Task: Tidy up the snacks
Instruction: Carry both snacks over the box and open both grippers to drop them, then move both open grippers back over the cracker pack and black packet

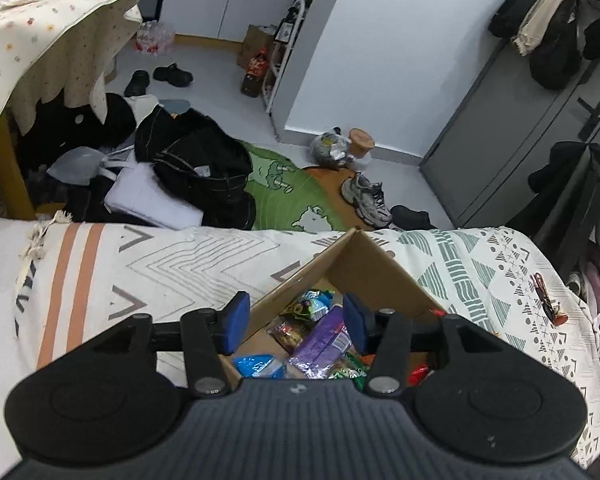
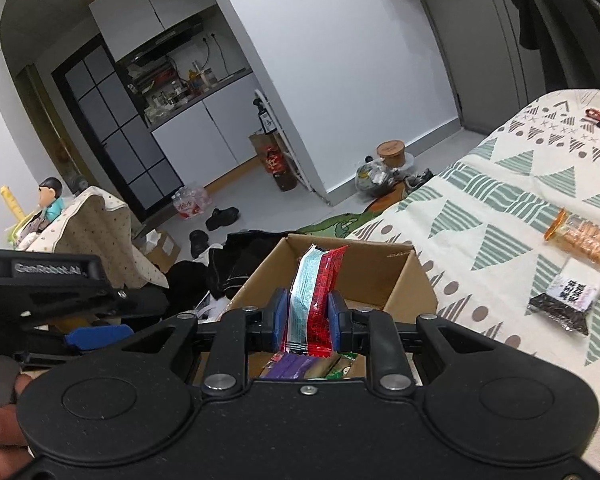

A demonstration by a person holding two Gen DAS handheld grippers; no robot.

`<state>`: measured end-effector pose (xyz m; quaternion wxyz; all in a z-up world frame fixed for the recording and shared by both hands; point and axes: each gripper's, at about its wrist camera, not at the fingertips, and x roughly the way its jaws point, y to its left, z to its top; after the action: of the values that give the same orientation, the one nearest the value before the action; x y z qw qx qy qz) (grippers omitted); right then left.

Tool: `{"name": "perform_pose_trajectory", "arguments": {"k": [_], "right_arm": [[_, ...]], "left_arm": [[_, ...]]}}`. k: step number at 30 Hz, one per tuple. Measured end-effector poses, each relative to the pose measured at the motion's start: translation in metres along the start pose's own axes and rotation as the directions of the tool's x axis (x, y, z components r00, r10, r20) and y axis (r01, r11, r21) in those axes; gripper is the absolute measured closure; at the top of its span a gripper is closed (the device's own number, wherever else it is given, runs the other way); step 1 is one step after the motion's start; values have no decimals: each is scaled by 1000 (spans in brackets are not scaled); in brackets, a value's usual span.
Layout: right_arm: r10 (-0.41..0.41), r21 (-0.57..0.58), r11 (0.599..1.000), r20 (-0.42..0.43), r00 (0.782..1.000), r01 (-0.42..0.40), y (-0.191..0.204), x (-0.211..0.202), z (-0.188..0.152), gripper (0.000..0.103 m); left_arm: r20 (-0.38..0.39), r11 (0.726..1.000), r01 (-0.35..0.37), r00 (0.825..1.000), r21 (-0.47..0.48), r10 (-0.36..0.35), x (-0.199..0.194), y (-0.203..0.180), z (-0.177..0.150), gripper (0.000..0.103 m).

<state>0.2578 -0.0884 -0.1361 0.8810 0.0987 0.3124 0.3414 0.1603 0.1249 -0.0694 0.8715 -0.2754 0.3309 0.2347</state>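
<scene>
**Red-and-teal wrapper held over the cardboard box**

Red and pale-teal foil marks the snack packet (image 2: 316, 300) that the right tool (image 2: 308, 316) has clamped between its blue pads (image 2: 281, 314), jaws narrowed to the packet's thickness. The packet stands on end, its length running away from the camera, directly above the open cardboard box (image 2: 400, 280). That looks deliberate: held edge-on over the opening, it can be let go to drop among the snacks already inside, so I judge this the drop-off stage for this item.

The left tool (image 1: 296, 322) has its jaws spread wide and grips nothing; it hangs over the near corner of the box (image 1: 380, 268), perhaps waiting, perhaps ready to steady the wall.

The box sits on a bed covered with a patterned blanket (image 1: 180, 264). Still outside it, on the blanket well to the right, lie an orange-wrapped biscuit sleeve (image 2: 584, 238) and, just beside it, a dark sachet with a white label (image 2: 572, 298).

The left wrist view alone shows the contents well: a purple packet (image 1: 324, 340), a blue one (image 1: 260, 364), green wrappers (image 1: 312, 304). It shows neither the held packet nor the two loose snacks. The right wrist view supplies those, plus the left tool's body (image 2: 60, 292) at its left edge and fingers (image 2: 4, 432) of a hand.
</scene>
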Motion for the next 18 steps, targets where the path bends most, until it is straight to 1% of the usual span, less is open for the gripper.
{"name": "perform_pose_trajectory", "arguments": {"k": [1,3,4,6,7,8,10,16,18], "right_arm": [[5,0,1000,-4,1000,-5,0,2,-1,82],[20,6,1000,-9,1000,-20,0,4,-2,80],[32,7,999,-11,999,-32,0,4,-3,78],[37,6,999,-20,999,-37,2,2,-3,71],[45,2,999,-21,999,-45,2,0,-2,70],[44,-1,999,-16,999,-44,2,-4,-2,68],[37,0,999,-9,999,-37,1,-11,1,68],[-5,16,1000,15,1000,5,-14,-35,13,67],[-22,25,999,26,999,22,-21,-42,17,65]], "left_arm": [[2,1000,-8,1000,3,8,-1,0,0,48],[7,1000,-20,1000,-2,20,-4,1,1,46],[8,1000,-21,1000,-5,22,-5,3,1,45],[7,1000,-27,1000,-5,27,-7,4,0,43],[6,999,-32,999,-4,32,-9,4,-1,39],[4,999,-41,999,-4,41,-9,4,-2,33],[4,999,-54,999,-5,54,-11,4,-5,27],[-3,998,-61,998,21,61,-20,-4,-16,24],[3,998,-55,998,34,55,-25,-9,-18,23]]}}
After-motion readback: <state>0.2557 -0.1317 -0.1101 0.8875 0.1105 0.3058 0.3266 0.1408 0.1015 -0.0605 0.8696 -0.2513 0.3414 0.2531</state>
